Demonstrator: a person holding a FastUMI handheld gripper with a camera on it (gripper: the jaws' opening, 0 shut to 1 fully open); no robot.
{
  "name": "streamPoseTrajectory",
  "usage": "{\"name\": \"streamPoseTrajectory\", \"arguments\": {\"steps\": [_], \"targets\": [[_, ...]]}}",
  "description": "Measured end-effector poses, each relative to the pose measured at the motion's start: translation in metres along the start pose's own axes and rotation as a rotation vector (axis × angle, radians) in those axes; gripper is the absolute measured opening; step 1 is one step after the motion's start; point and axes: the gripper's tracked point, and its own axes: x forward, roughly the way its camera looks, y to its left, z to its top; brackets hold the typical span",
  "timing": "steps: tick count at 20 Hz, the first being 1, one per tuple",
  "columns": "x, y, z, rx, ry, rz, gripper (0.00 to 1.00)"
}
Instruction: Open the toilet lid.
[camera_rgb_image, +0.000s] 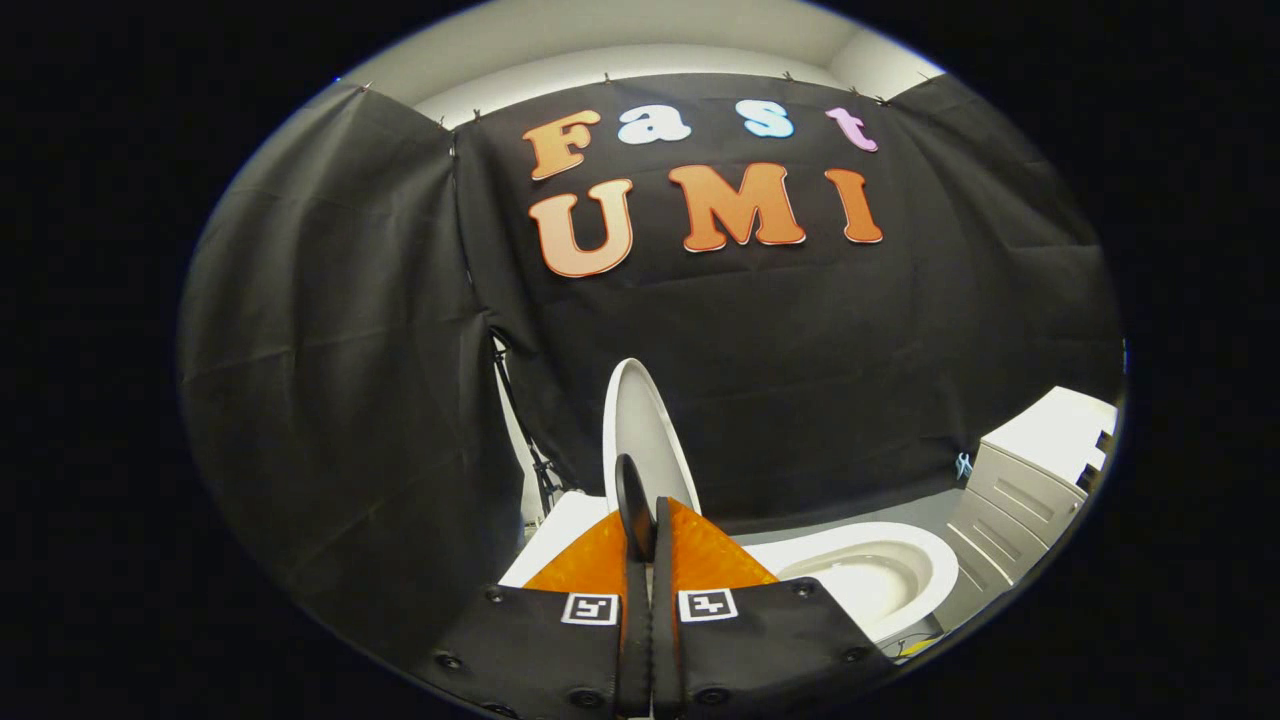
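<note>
I'm looking down the fingers here and the biggest thing past them is the toilet bowl (870, 575), white, sitting ahead and off to the right side of the claw with its open basin showing. A white cabinet (1040, 480) with drawer fronts is standing further right, close by the bowl.

The toilet lid (645, 440) is standing raised — it's rising upright just beyond the fingertips, long axis running pretty much vertical, a tall narrow oval seen mostly edge-on. Its inner face is turning toward the right, over the bowl side. Its lower end is hiding behind the finger tips, so I can't see the hinge.

The gripper (643, 505) is sitting pinched nearly together — the two black finger pads (632, 500) are running side by side with just a thin slit between them, orange wedges flaring out either side. I'm not seeing anything clamped in that slit. The left tip is overlapping the lid's lower edge in my view, but I honestly can't tell whether it's touching the lid or just sitting in front of it.
</note>
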Motion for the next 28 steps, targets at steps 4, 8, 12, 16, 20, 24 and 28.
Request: {"name": "streamPoseTrajectory", "arguments": {"steps": [4,8,12,16,20,24,28], "targets": [[0.005,0.03,-0.009,-0.022,0.019,0.031,0.09],[0.007,0.052,-0.019,-0.051,0.029,0.051,0.09],[0.006,0.07,-0.026,-0.111,0.028,0.065,0.09],[0.006,0.064,-0.027,-0.137,0.039,0.08,0.13],[0.008,0.044,-0.021,-0.124,0.048,0.062,0.34],[0.007,0.024,-0.016,-0.112,0.063,0.032,0.69],[-0.007,0.031,0.014,-0.01,0.02,0.119,1.0]]}}
